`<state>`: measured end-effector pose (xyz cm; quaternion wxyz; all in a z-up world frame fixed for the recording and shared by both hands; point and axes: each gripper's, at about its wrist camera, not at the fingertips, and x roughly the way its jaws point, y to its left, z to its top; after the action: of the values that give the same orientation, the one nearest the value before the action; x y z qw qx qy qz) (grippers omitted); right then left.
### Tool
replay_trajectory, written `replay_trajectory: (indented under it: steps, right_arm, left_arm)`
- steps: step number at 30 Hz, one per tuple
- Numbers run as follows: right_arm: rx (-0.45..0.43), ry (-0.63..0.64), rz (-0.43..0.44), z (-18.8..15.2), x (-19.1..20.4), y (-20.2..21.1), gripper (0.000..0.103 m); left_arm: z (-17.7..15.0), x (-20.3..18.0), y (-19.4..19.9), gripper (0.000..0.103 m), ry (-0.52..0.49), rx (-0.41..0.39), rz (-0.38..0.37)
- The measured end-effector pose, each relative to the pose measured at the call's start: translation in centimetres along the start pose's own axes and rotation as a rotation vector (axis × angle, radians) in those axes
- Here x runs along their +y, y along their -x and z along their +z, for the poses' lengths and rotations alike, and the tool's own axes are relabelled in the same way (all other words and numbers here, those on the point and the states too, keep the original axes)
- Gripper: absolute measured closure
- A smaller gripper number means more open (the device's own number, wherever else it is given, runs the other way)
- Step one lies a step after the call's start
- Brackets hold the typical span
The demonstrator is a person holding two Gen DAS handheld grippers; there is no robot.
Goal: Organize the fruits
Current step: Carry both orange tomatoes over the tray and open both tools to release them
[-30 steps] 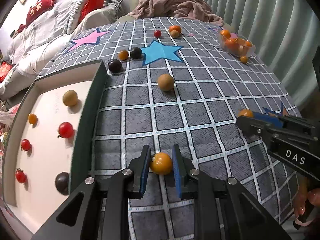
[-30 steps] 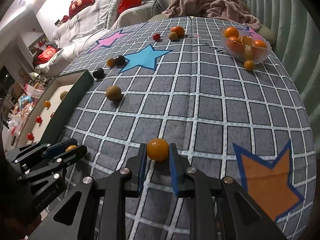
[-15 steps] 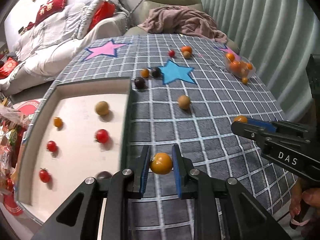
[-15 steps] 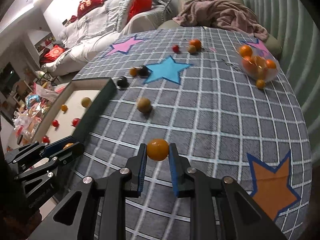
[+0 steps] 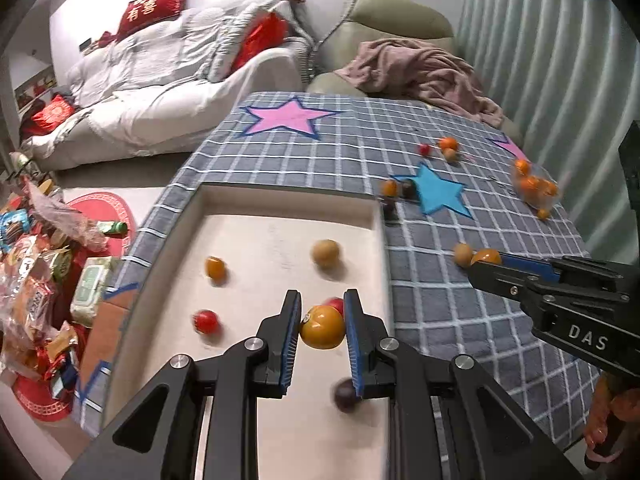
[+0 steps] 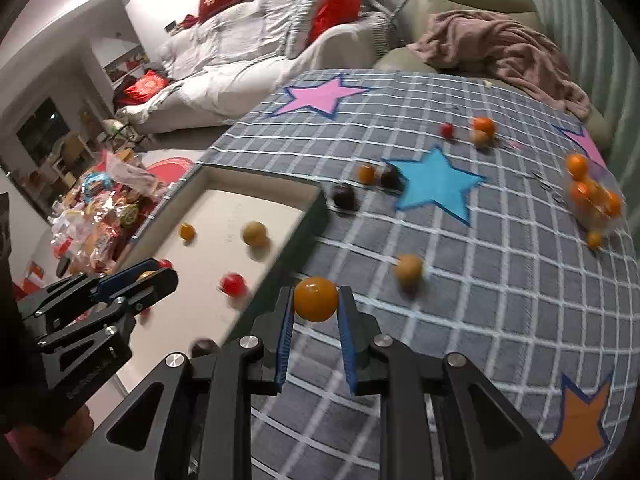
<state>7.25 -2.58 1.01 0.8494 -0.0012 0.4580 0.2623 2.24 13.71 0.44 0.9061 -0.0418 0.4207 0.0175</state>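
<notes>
We carry one orange fruit [image 5: 322, 327] pinched in our left gripper [image 5: 322, 322] above the tray [image 5: 288, 196] and another fruit [image 6: 315, 299] clamped in our right gripper [image 6: 315, 310] over the tablecloth [image 6: 500, 300] beside it, probably to gather both with the fruits already there.
</notes>
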Motion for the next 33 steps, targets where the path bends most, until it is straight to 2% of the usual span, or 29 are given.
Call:
replay_trajectory:
  steps: [7,14,21,33]
  right_arm:
    - [0.028,0.033,0.027,3.1,2.7,-3.3,0.079]
    - [0.058,0.025,0.031,5.2,3.4,-7.2,0.079]
    - [0.08,0.002,0.025,6.3,2.9,-10.0,0.08]
    - [0.123,-0.012,0.022,6.5,2.3,-12.9,0.08]
  left_arm:
    - [1.7,2.4,-2.4,0.08,0.03,0.013,0.05]
    - [3.2,3.7,-5.8,0.08,0.058,0.05,0.098]
    - [3.9,3.7,-8.5,0.08,0.062,0.086,0.119]
    - [3.8,4.2,-10.5,0.08,0.073,0.124,0.144]
